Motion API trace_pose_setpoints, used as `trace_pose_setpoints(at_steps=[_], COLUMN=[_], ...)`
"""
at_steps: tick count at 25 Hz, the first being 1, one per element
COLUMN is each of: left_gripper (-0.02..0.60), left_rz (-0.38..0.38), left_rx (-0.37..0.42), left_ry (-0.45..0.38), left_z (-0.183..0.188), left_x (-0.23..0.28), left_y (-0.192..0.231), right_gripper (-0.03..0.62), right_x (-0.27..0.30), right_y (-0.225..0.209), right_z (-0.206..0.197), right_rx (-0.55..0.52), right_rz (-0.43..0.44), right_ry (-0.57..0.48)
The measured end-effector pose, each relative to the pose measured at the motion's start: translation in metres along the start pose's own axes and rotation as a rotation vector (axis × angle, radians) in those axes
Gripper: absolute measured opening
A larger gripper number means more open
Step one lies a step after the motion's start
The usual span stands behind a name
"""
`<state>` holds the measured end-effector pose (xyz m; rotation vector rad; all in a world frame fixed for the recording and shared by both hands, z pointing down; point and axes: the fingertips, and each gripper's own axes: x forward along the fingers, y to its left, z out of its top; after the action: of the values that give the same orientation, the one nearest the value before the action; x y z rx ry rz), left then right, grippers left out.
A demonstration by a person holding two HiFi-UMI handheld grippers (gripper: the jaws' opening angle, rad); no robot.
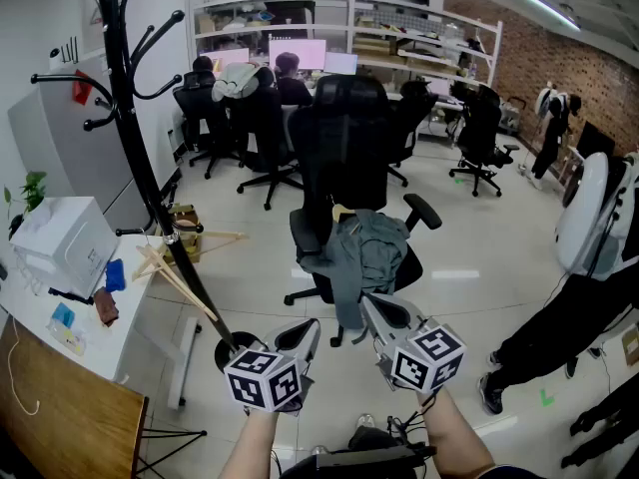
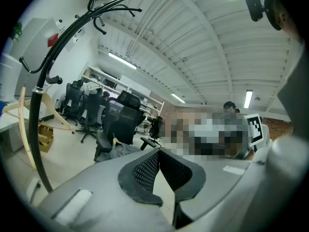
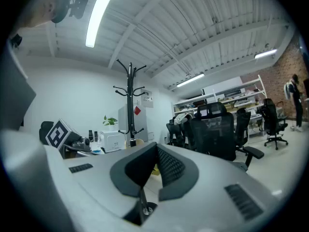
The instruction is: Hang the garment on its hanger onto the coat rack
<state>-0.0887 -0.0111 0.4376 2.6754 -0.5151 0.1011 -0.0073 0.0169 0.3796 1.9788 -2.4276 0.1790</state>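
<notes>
A grey-green garment (image 1: 365, 254) lies crumpled on the seat of a black office chair (image 1: 344, 138), with the tip of its wooden hanger (image 1: 342, 212) showing at the back. The black coat rack (image 1: 140, 158) stands to the left, tilted in this view, and bare wooden hangers (image 1: 178, 263) hang low on it. My left gripper (image 1: 306, 330) and right gripper (image 1: 370, 305) are side by side in front of the chair, both shut and empty, short of the garment. The left gripper view shows the rack (image 2: 42, 88) and the garment (image 2: 117, 152) beyond the shut gripper (image 2: 158, 151). The right gripper (image 3: 155, 147) faces the rack (image 3: 130, 105).
A white desk (image 1: 75, 337) with a printer (image 1: 62, 238) and a wooden table (image 1: 60, 422) stand at the left. A person in black trousers (image 1: 559, 337) stands at the right. People sit at desks (image 1: 285, 73) at the back among other office chairs (image 1: 479, 138).
</notes>
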Motion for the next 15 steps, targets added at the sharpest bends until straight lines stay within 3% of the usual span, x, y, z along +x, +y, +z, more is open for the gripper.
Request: trace_pose_setpoints(at_steps=[10,15], left_gripper=[0.005,0.005], left_rz=[-0.006,0.027], left_rx=[0.030,0.047], left_ry=[0.035,0.044], left_z=[0.013,0.028], left_x=[0.095,0.157], left_y=[0.010,0.023], right_gripper=[0.003,0.003], right_x=[0.028,0.055], right_y=[-0.095,-0.154], right_z=[-0.004,0.002], right_rx=[0.043,0.057], right_rz=[-0.016,0.011], right_ry=[-0.011,-0.022])
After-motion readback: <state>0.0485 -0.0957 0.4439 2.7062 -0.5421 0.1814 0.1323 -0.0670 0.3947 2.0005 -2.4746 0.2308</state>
